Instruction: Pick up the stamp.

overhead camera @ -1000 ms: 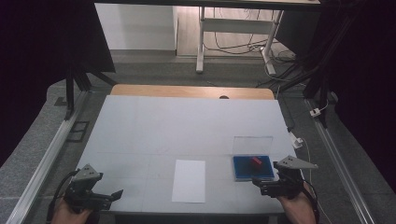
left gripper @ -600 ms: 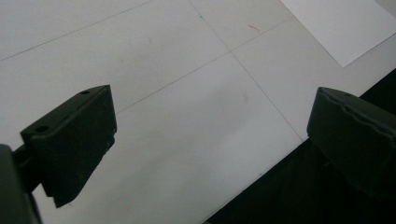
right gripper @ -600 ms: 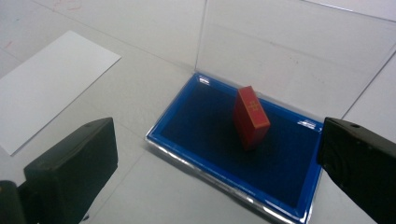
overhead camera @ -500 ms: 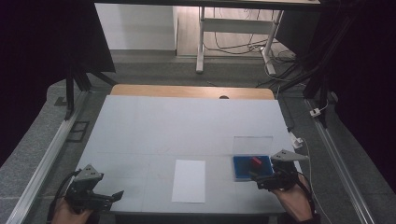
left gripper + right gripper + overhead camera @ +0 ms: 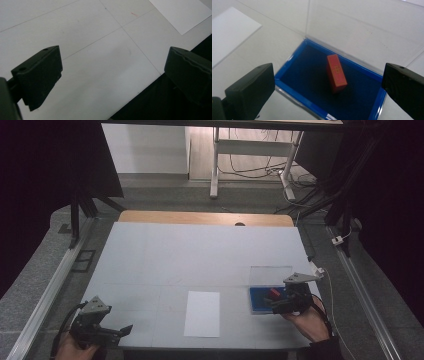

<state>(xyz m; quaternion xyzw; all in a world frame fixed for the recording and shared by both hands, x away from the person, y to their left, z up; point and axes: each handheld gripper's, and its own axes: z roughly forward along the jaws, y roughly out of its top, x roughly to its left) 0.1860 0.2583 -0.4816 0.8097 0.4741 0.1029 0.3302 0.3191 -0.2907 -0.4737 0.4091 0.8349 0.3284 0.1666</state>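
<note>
Pale grey surface [image 5: 200, 255] under dark surroundings. Near edge: left claw [image 5: 122, 330] at the left corner, jaws wide apart, holding nothing. White paper sheet [image 5: 202, 313] lies flat at front centre. Right claw [image 5: 274, 307] hovers over a blue tray [image 5: 287, 72], jaws wide, holding nothing. Red block [image 5: 336, 73] lies tilted inside the tray; clear lid [image 5: 362, 30] stands open behind. Far back, a wooden strip [image 5: 205, 217].

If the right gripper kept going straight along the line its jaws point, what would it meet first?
Most likely the red block lying in the blue tray: in the right gripper view it sits between the open jaws of the right gripper. Depth is unclear; the tray's near rim could come first.
</note>
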